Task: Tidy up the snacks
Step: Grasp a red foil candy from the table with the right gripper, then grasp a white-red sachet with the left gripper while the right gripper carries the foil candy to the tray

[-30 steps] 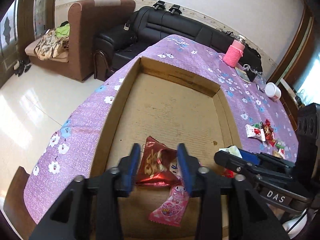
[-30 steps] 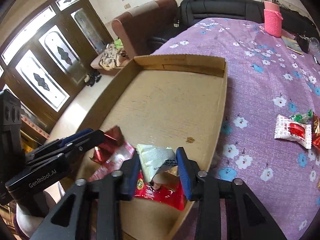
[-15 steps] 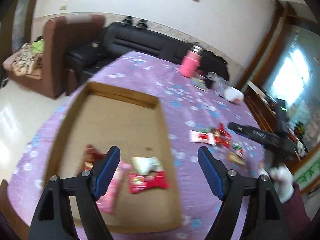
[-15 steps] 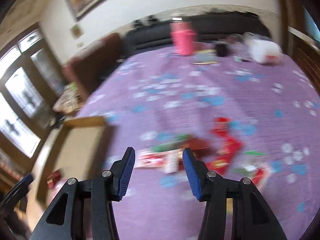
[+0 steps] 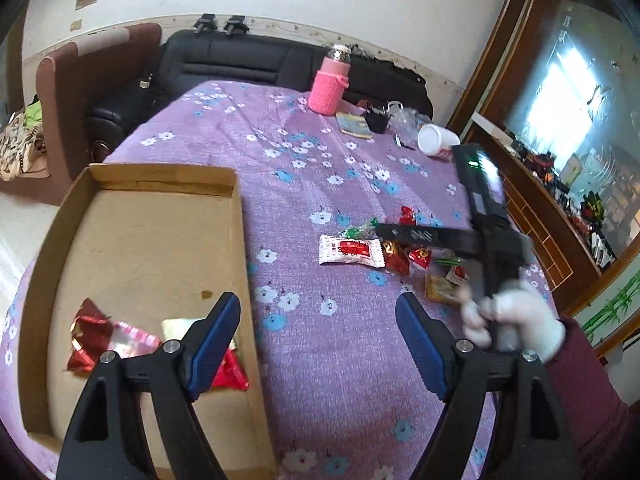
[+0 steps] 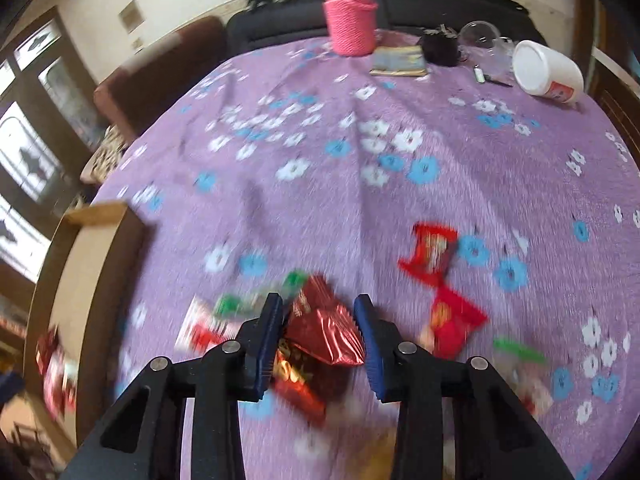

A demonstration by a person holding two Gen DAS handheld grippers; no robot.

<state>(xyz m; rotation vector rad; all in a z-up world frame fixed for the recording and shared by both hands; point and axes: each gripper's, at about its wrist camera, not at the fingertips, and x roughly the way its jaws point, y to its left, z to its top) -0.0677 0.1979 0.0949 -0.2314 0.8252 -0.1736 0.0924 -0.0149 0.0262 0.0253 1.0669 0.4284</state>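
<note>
- While the left claw hangs spread wide over the bench, some snacks lie in the cardboard box.
- The right claw is spread around a shiny red snack packet, not clearly pinching it.

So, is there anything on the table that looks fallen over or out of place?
Yes. The white tub at the far right of the purple tablecloth lies on its side instead of standing. Near it stands the pink bottle, upright. Several snack packets lie loose on the cloth, still outside the cardboard tray.
</note>
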